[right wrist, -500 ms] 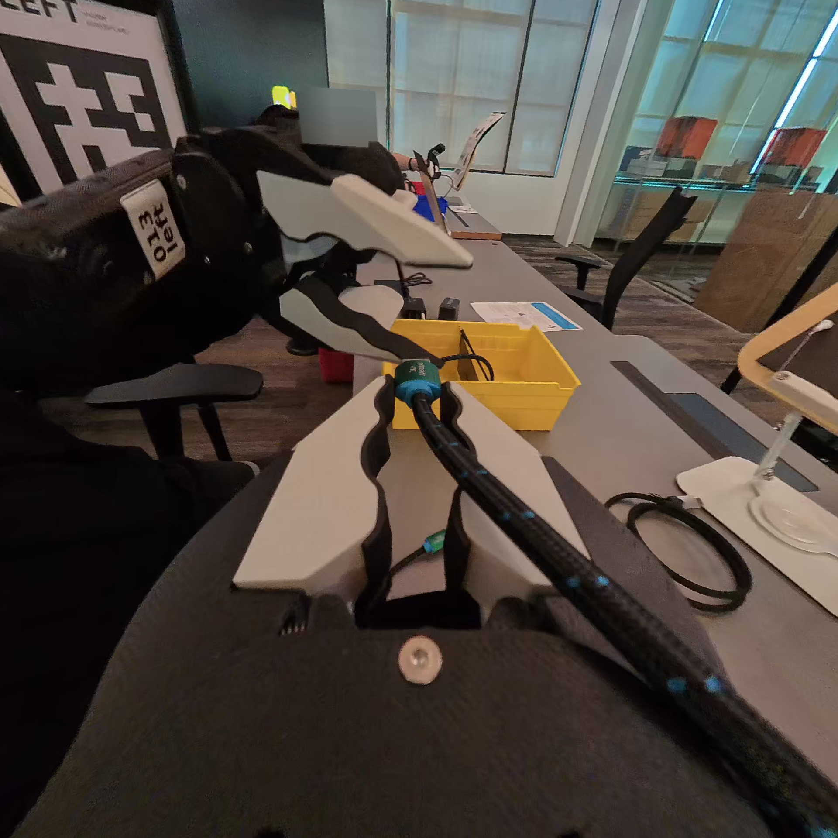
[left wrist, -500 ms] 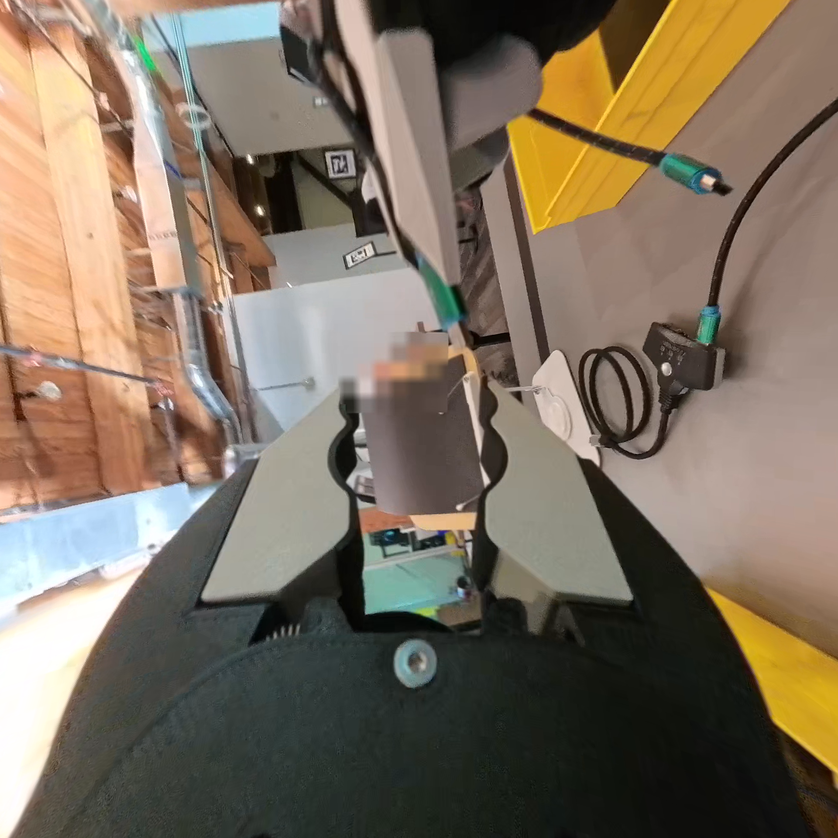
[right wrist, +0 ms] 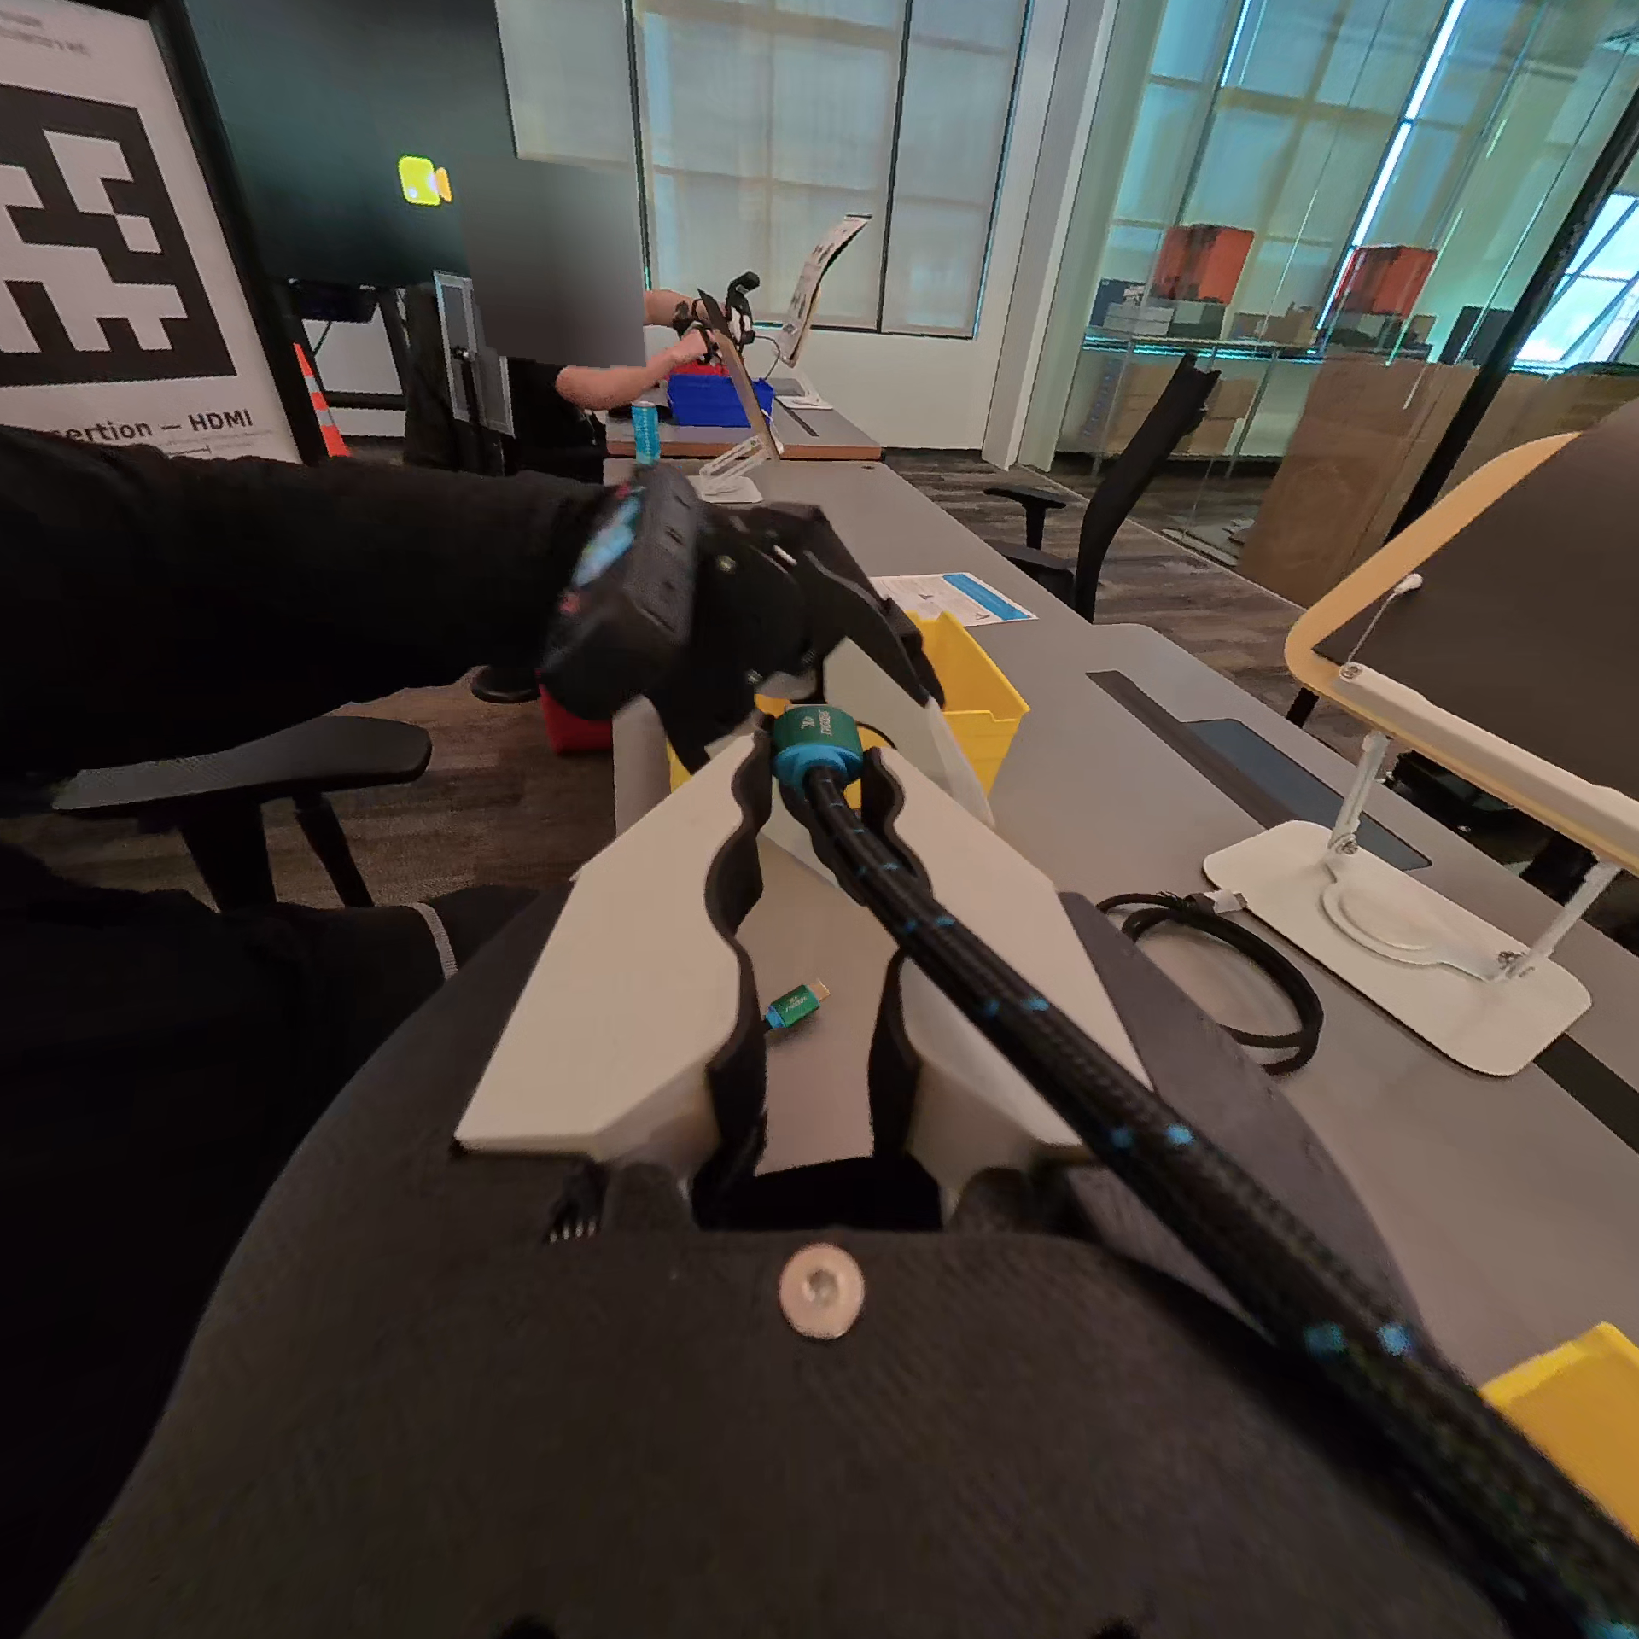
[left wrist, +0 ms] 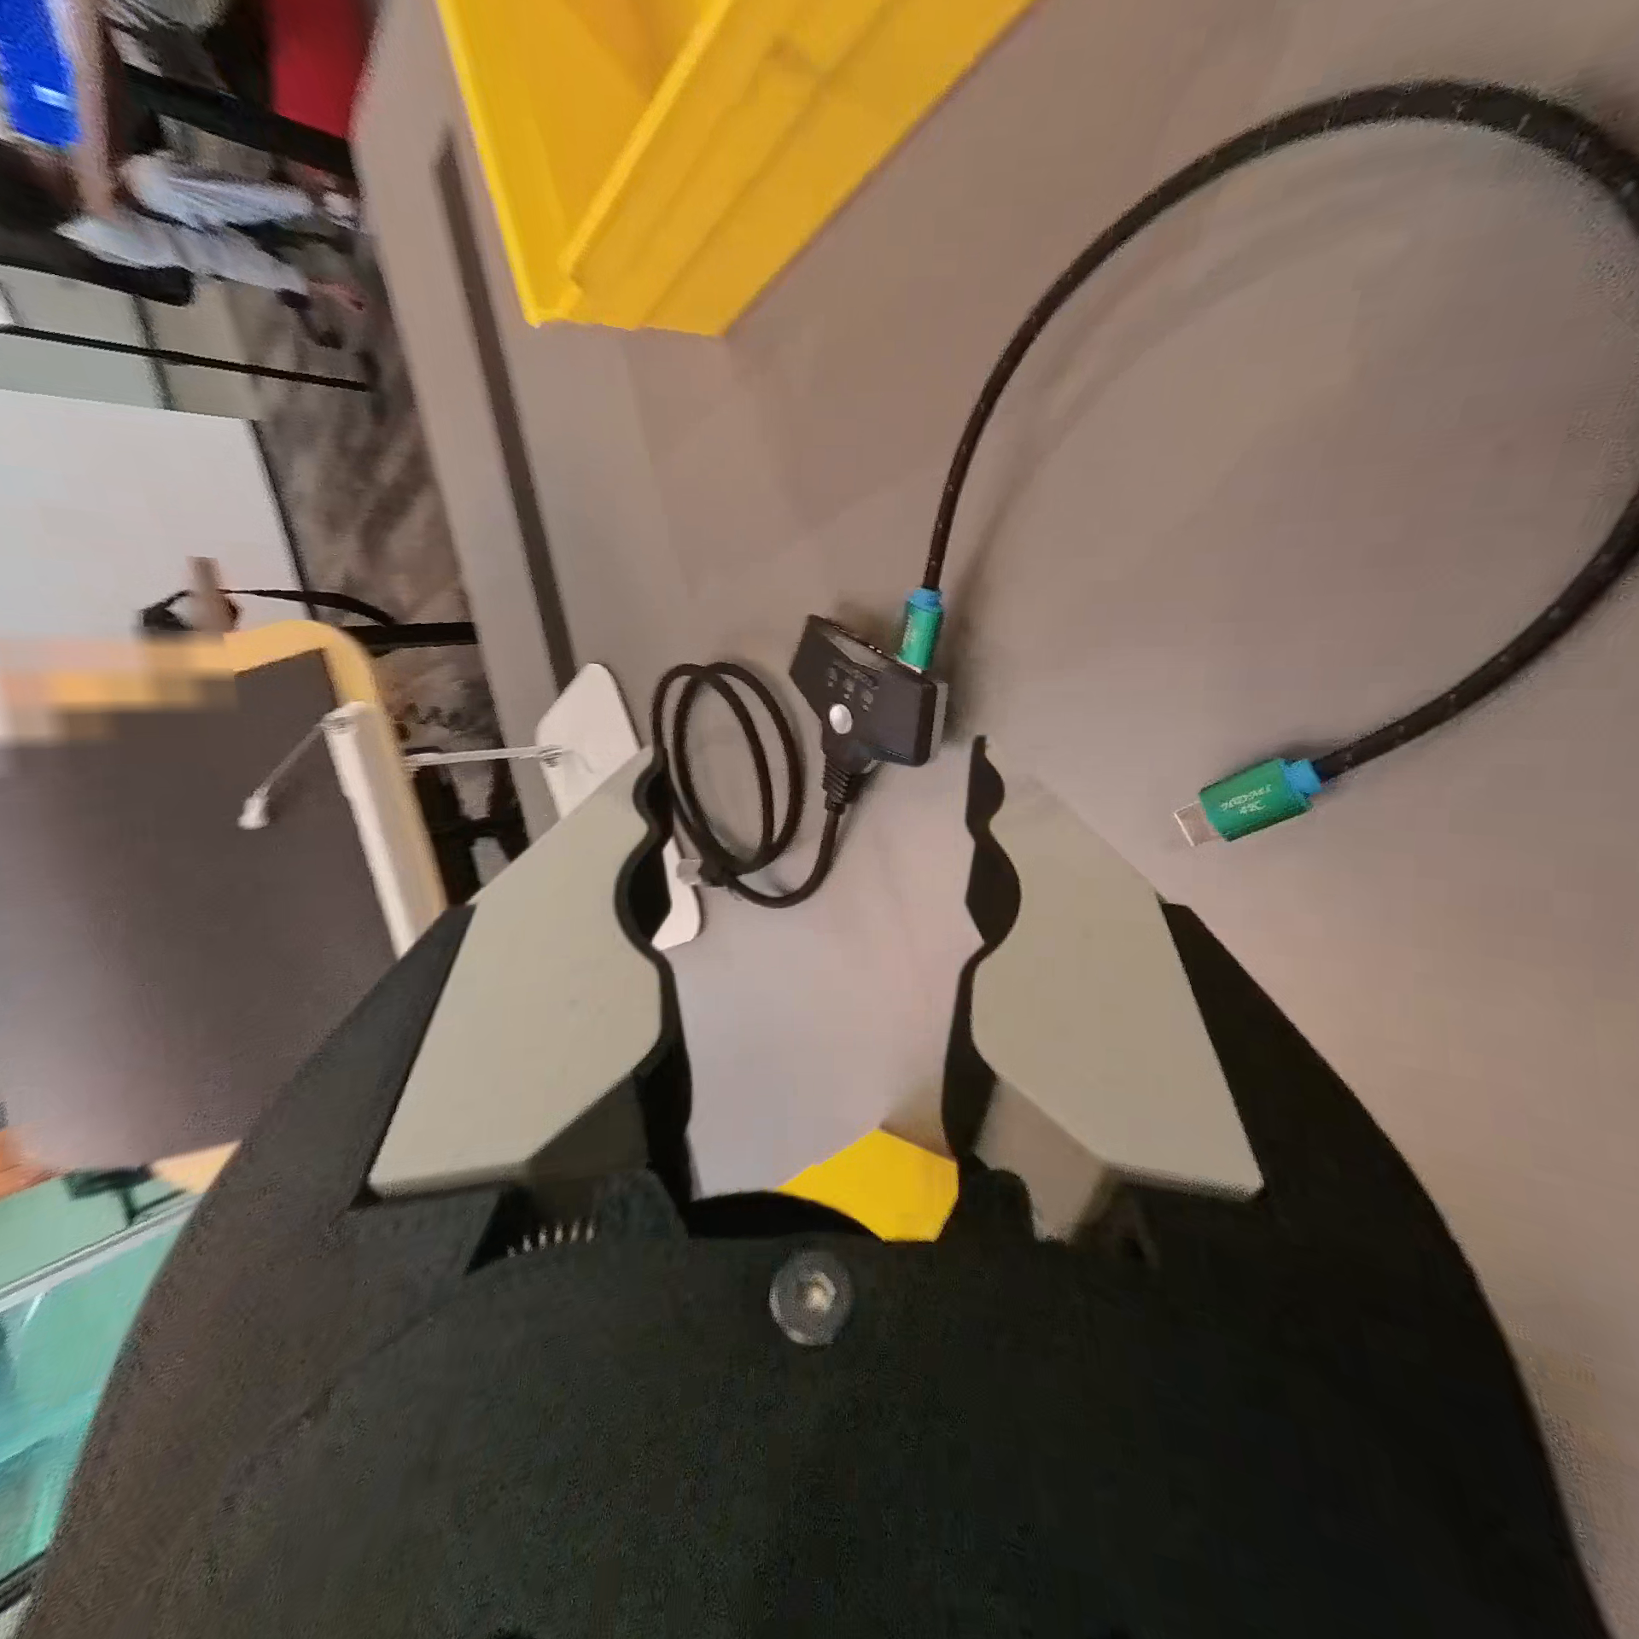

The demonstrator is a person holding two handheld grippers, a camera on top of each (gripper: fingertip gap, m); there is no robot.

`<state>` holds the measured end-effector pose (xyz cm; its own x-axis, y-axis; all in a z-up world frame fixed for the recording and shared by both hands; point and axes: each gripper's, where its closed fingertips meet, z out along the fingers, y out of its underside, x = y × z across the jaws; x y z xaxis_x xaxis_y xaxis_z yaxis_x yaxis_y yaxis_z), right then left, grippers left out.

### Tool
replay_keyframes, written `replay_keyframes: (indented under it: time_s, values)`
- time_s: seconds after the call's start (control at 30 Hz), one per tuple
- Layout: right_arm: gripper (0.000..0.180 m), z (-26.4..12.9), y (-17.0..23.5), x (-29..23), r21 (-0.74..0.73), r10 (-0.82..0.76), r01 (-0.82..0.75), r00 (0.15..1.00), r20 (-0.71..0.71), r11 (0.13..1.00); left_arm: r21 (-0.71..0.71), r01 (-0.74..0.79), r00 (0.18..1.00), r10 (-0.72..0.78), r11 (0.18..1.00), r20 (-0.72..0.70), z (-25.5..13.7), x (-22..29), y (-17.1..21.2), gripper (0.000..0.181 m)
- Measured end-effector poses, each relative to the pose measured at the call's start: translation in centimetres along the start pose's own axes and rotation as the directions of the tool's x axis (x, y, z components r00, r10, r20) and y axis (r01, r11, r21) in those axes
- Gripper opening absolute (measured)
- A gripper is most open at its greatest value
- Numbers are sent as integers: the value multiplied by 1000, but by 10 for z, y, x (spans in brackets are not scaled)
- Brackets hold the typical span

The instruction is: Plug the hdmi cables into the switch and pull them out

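Just ahead of the left hand-held gripper (left wrist: 816, 798), on the grey worktop (left wrist: 1242, 576), lies the small black switch (left wrist: 874, 705), flat and with its button side up, so that its ports face sideways and can be reached along the surface. One cable (left wrist: 993, 372) is already seated in the far side of the switch by its green plug (left wrist: 918, 631); its braided black length makes a wide arc to the right of this gripper and ends in a second green plug (left wrist: 1259, 803), which lies loose on the worktop, well apart from the switch. The thin black lead of the switch is wound in a coil (left wrist: 727, 789) just beside the left finger. This gripper is wide apart and holds nothing; I judge it is brought here to steady the switch, because such a light box would slide when a plug is pushed in. The right hand-held gripper (right wrist: 811, 763) is closed on another green plug (right wrist: 811, 741), pinched at the very tips with the metal end pointing forward and away from the camera, and its thick cable (right wrist: 1020, 1002) runs back over the right finger. Such a grip leaves the tip free to enter a port. A yellow bin (right wrist: 971, 701) stands beyond it.
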<state>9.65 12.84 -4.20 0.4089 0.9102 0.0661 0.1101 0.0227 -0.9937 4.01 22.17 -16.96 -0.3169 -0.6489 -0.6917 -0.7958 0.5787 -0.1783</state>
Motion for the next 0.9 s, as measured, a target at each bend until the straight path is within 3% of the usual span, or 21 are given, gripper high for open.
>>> replay_keyframes:
  time_s: [0.17, 0.33, 0.5, 0.67, 0.73, 0.9]
  values:
    - [17, -5, 5, 7, -6, 8, -9, 1000, -17, 1000, -109, 11, 976, -35, 994, -216, 60, 17, 36, 83]
    - [17, -4, 9, 11, -11, 19, -19, 1000, -16, 1000, -176, 77, 931, -134, 981, -338, 113, 33, 64, 106]
    - [17, -2, 12, 14, -10, 30, -30, 999, -10, 999, -203, 122, 896, -195, 972, -398, 151, 47, 75, 106]
    - [17, -1, 15, 16, -10, 40, -40, 999, -7, 999, -243, 279, 775, -367, 929, -515, 162, 52, 80, 106]
    - [18, -1, 17, 16, -12, 44, -44, 999, -4, 999, -250, 292, 741, -384, 923, -551, 165, 53, 81, 108]
    - [18, 0, 20, 18, -17, 52, -52, 999, -5, 999, -285, 264, 700, -386, 921, -601, 171, 52, 82, 94]
